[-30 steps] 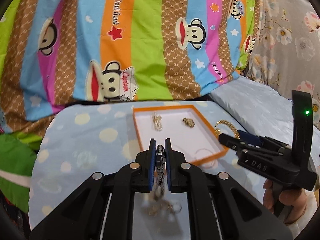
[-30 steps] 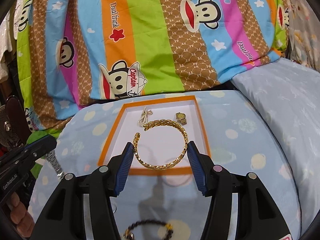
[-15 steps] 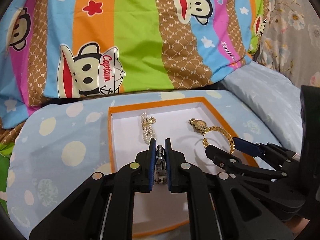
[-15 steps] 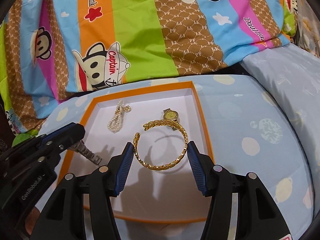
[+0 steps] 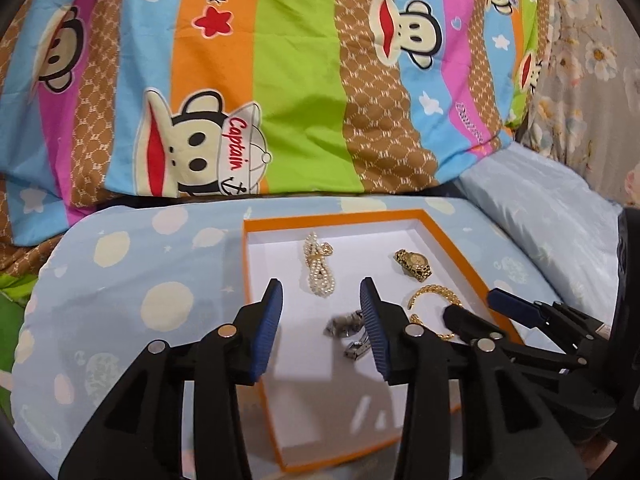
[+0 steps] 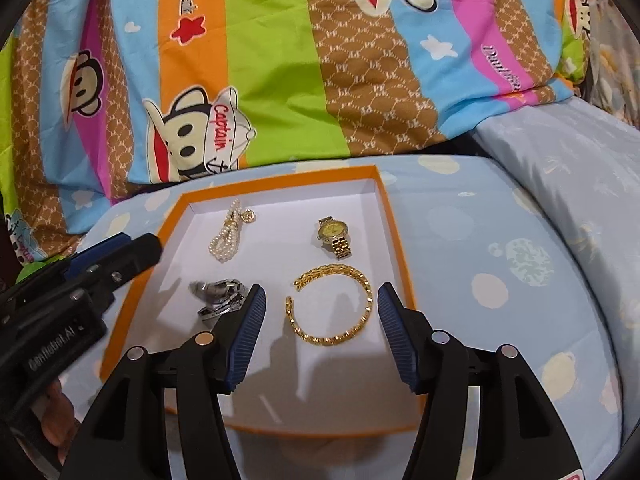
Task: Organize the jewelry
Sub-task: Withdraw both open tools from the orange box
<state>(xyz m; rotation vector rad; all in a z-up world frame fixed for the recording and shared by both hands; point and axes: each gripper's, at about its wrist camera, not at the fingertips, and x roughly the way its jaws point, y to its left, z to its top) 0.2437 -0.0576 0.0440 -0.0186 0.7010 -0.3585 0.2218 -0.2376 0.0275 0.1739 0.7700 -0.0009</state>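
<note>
Both grippers hang over the orange-rimmed box [image 6: 394, 240], which sits on a blue spotted cushion [image 6: 500, 264]. The jaws of the left gripper [image 5: 320, 320] are opening and nothing is pressed between them; the silver watch [image 6: 218, 294] lies blurred on the white floor of the box, just beside its right pad. The jaws of the right gripper [image 6: 320, 320] are opening too, and the gold bangle [image 6: 330, 304] lies flat between the pads without touching them. The pearl bracelet [image 6: 226, 232] and the gold watch [image 6: 334, 236] rest further back, well apart from the rest. The risk I see now is in pulling the grippers away: a pad may catch a link of the silver watch or the edge of the bangle and drag it over the low rim. The two grippers are also close, so they may bump each other. The cushion is soft, so a push on the rim could tilt the box and make the pieces slide together.
</note>
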